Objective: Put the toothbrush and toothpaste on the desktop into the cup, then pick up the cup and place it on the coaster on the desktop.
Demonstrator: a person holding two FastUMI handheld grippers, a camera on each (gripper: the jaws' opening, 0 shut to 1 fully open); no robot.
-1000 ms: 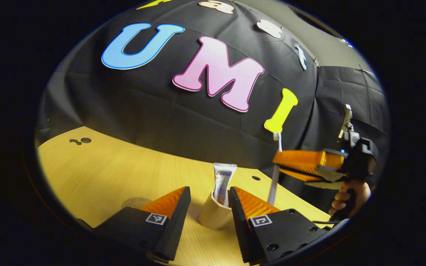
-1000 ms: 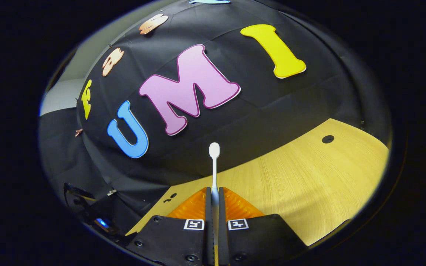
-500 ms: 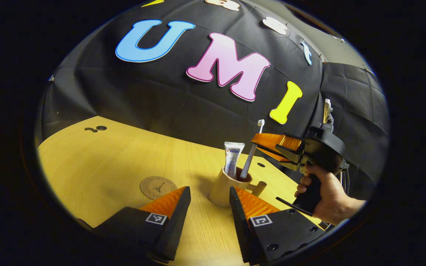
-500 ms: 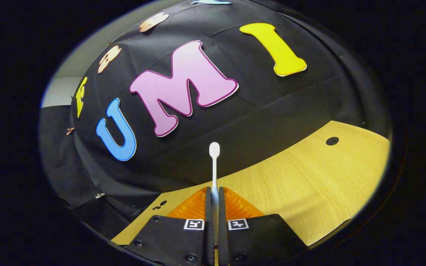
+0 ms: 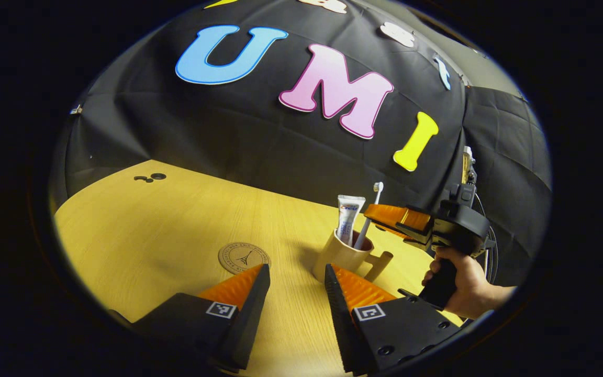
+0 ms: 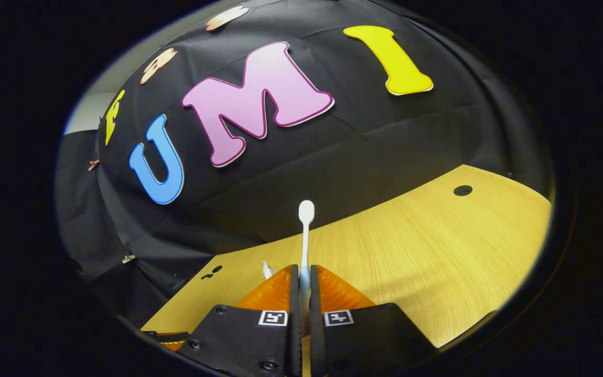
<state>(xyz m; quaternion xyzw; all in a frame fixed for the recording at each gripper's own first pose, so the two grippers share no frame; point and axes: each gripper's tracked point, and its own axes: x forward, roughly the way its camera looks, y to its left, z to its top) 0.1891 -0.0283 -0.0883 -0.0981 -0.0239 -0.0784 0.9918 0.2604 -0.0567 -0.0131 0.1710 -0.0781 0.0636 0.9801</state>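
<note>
In the left gripper view a tan cup (image 5: 339, 255) with a handle stands on the wooden desktop (image 5: 176, 225), just beyond my left gripper (image 5: 295, 272), which is open and holds nothing. A white toothpaste tube (image 5: 347, 217) stands upright in the cup. The white toothbrush (image 5: 370, 214) leans beside it with its lower end inside the cup. My right gripper (image 5: 369, 213) is shut on the brush's handle from the right. In the right gripper view the toothbrush (image 6: 305, 230) rises between the shut right gripper (image 6: 304, 269). A round brown coaster (image 5: 244, 257) lies left of the cup.
A hand (image 5: 461, 293) holds the right gripper at the desktop's right edge. Small dark holes (image 5: 151, 177) mark the far left of the desktop, and another hole (image 6: 462, 190) shows in the right gripper view. The black cloth wall stands right behind the desktop.
The right gripper has brought the toothbrush down into the cup beside the toothpaste. My left gripper has backed away from the cup, and the coaster has come into its view.
</note>
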